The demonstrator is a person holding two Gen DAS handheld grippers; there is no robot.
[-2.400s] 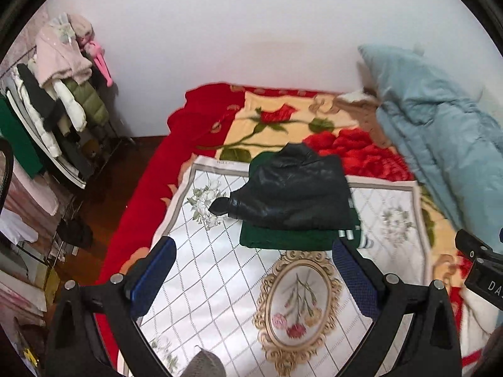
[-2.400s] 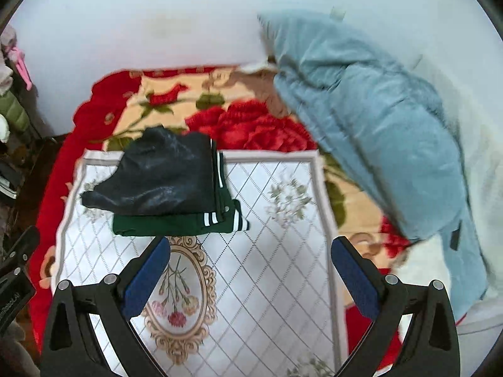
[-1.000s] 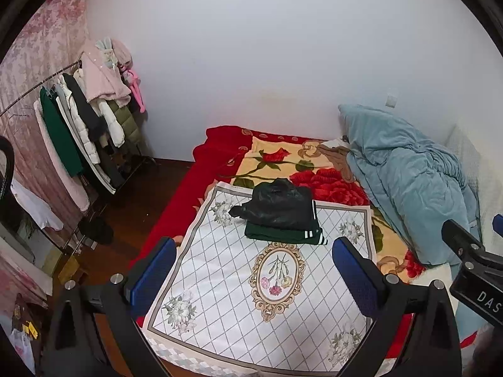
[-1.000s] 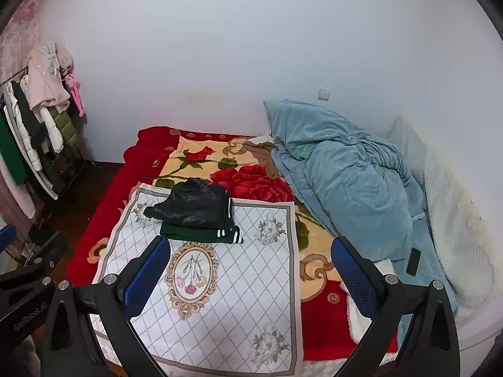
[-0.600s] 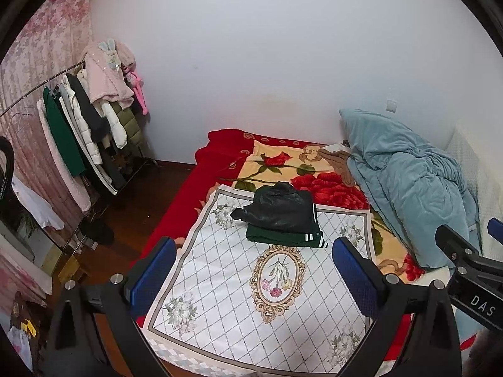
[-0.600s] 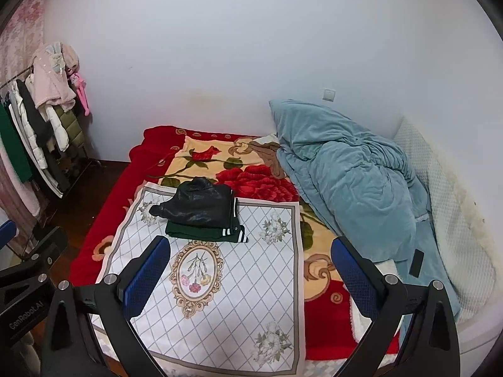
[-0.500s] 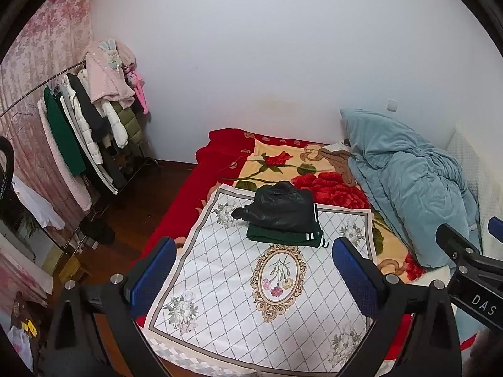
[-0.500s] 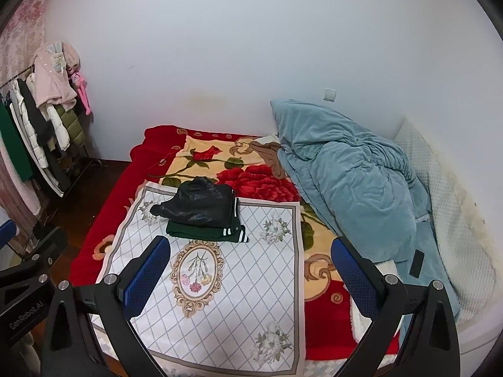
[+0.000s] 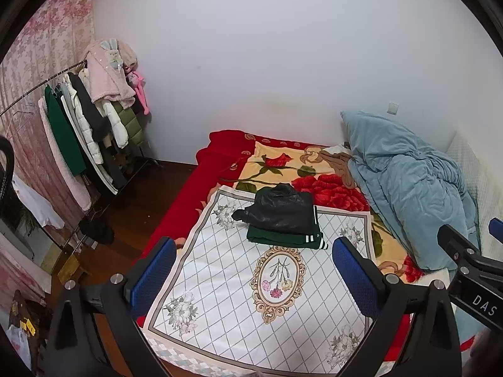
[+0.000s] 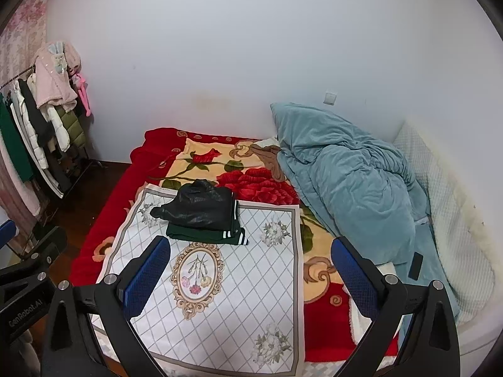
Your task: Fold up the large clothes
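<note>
Both the left gripper and right gripper have drawn far back from the bed, spread wide and empty, leaving the black jacket folded atop the green garment on the white quilt, so folding looks finished.

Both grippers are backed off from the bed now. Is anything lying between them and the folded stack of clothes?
Nothing visible. Between the open left gripper, the open right gripper and the black jacket stacked on the green garment, only the bare white patterned cloth shows. The blue duvet lies off to the right.
</note>
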